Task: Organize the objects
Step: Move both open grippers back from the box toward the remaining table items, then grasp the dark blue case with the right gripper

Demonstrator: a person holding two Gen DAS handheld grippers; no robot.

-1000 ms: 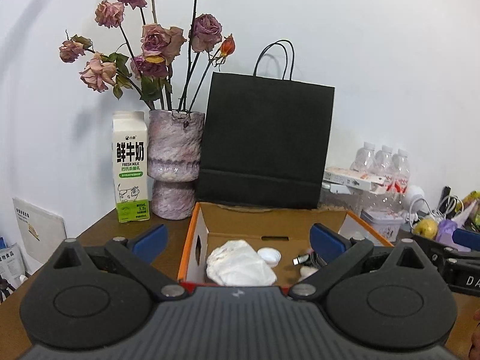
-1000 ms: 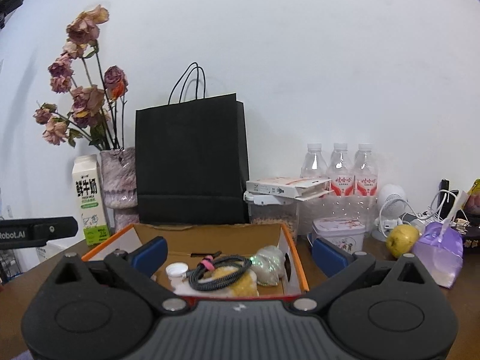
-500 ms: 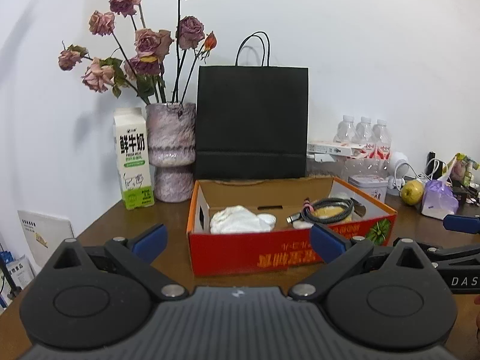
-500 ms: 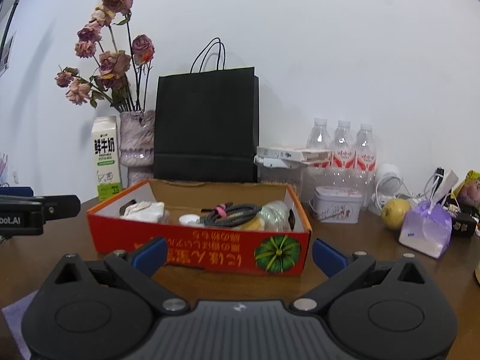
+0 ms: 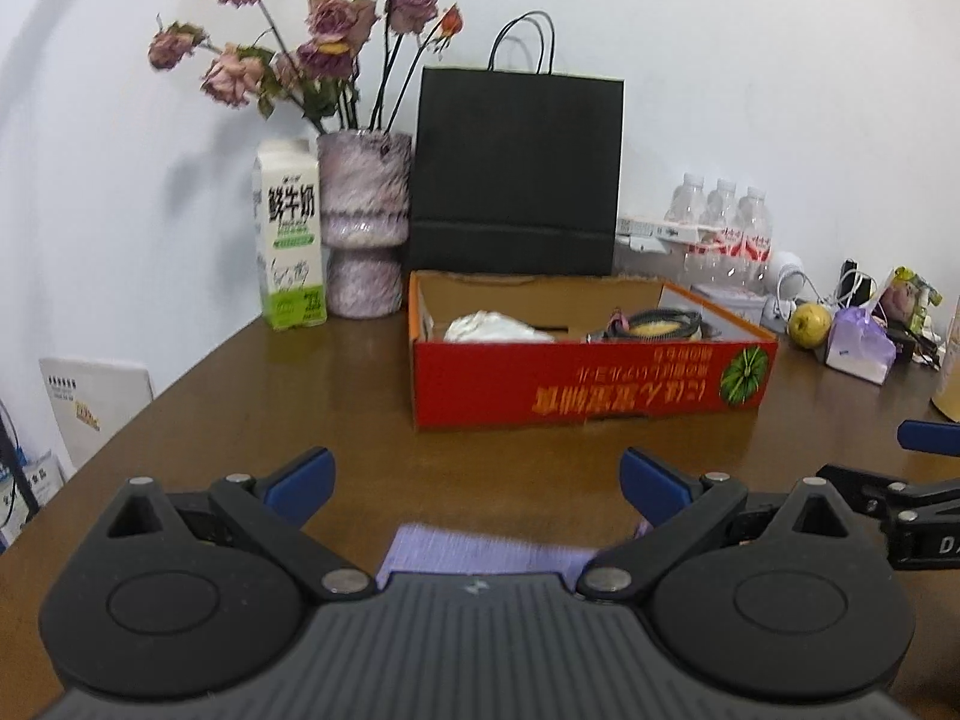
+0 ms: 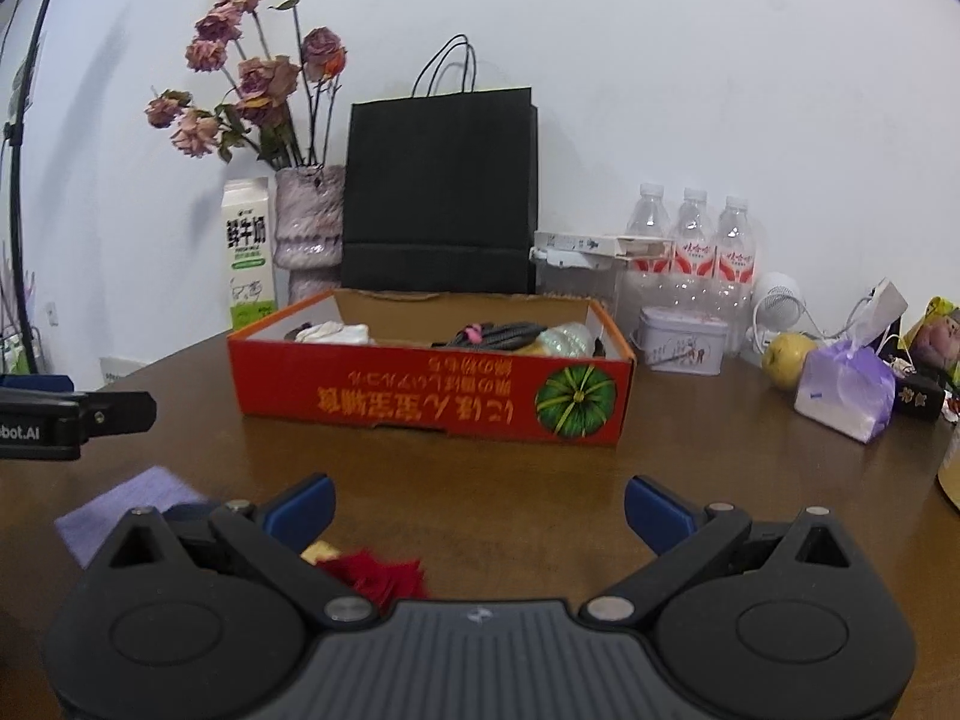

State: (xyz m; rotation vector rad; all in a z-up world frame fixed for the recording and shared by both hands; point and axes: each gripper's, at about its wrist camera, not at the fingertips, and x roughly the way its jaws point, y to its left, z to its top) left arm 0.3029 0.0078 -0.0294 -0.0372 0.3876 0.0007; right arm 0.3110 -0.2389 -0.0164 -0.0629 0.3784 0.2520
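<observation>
Peeking out from under the left gripper (image 5: 474, 480), a purple cloth (image 5: 480, 552) lay mostly hidden by the tool's body, well in front of the red box (image 5: 591, 387), and beneath the right gripper (image 6: 479, 507) a dark red tuft (image 6: 375, 576) with a scrap of gold beside it was too cut off to name. Both tools stood spread wide, blue pads apart, pinching nothing. The red box sat open on the brown table (image 5: 336, 396) beyond both of them; inside it, a crumpled white wad (image 5: 495, 327) lay at the left end and a coiled black cable (image 6: 501, 333) with a pink tie toward the right, over something yellow that could not be made out, with a pale greenish bundle (image 6: 567, 339) beside it. Behind the box stood a black paper bag (image 5: 519, 171), and to the box's left a milk carton (image 5: 291, 234) and a vase of dried roses (image 5: 363, 225). Right of the box, a small tin (image 6: 684, 339), three water bottles (image 6: 696, 240), a yellow fruit (image 6: 786, 357) and a purple pouch (image 6: 846, 387) crowded together.
</observation>
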